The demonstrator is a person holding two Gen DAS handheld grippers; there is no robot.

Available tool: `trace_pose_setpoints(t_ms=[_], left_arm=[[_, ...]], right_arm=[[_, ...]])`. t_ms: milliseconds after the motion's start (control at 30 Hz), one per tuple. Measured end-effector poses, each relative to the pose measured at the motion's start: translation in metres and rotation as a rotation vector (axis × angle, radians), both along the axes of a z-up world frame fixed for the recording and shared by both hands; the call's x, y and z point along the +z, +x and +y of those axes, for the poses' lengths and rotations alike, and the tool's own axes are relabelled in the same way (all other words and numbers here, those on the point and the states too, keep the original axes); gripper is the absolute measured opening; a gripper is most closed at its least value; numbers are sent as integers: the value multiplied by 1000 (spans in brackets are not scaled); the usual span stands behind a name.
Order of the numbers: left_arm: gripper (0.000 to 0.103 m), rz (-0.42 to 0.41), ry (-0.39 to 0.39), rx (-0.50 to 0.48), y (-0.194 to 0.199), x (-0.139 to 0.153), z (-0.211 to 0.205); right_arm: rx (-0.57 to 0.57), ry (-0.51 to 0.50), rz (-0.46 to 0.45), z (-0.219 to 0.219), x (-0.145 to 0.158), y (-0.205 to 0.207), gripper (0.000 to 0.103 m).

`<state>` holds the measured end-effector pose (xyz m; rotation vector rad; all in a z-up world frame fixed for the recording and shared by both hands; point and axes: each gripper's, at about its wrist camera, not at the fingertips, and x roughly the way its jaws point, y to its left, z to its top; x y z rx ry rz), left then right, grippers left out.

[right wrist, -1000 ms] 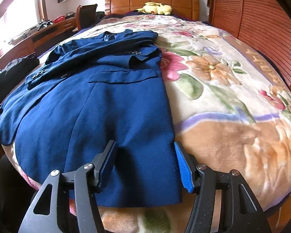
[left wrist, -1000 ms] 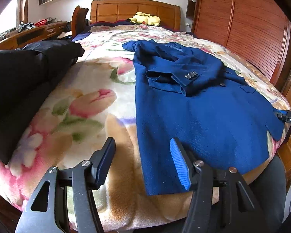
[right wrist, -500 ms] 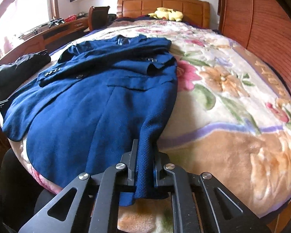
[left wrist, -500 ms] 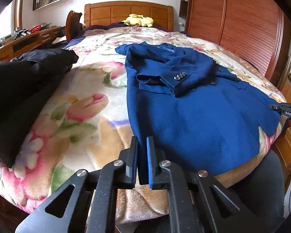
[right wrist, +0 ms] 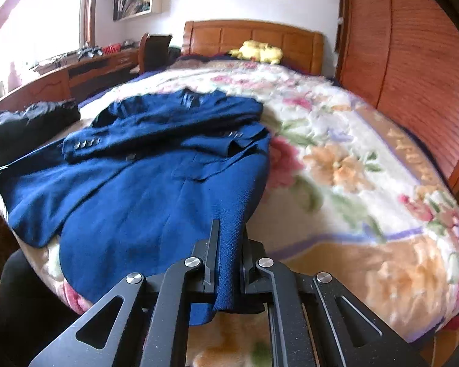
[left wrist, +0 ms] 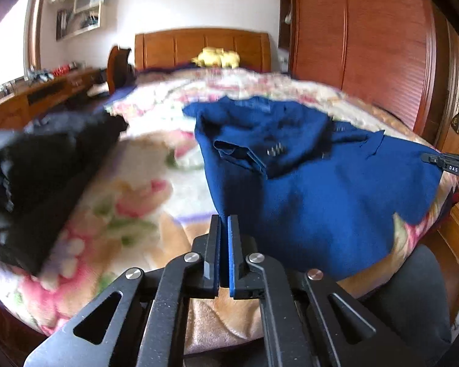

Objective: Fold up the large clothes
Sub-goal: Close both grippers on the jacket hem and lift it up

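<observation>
A large blue jacket lies on the floral blanket of the bed, sleeves folded across its chest; it also shows in the right wrist view. My left gripper is shut on the jacket's lower left hem corner and lifts it off the blanket. My right gripper is shut on the lower right hem corner, with a strip of blue cloth hanging between its jaws. The right gripper also shows at the far right of the left wrist view.
A black garment lies on the bed's left side, also seen in the right wrist view. A yellow plush toy sits by the wooden headboard. A wooden wardrobe stands right, a desk left.
Both grippers went from open around the hem to shut on it, and have since lifted the jacket's lower edge up off the blanket.
</observation>
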<state>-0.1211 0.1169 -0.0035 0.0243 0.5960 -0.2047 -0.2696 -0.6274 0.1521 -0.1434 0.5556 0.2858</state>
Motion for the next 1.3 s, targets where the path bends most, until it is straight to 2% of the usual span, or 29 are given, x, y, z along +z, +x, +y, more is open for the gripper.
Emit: trace_pose_setpoints(t_ms=[233,633,833,933,1067,1167,1300], left_arm=[[4,-100,6,-5,-15,41,-9],[3,-320,15,-31,-63,129,-9],[3,-429,-18,-33,-81,174,1],[3,-458,-42,-31,-82,190,9],[3,-437,-36,-16,-60,190,12],[3,-383,-9,-11,-31,171,10],[3,-316,7,-5,5,142,6]], right_arm=[[37,28,-84,1,35,-23,7],[108,58,-281,-15,112,-100,7],[124,96,-395,-36,155,-138,7],[125,116,-450,-45,173,-152,7],[125,106,-422,-43,166,-133,7],[110,52,-360,-32,143,-110,7],[88,28,-268,-31,107,-63,7]])
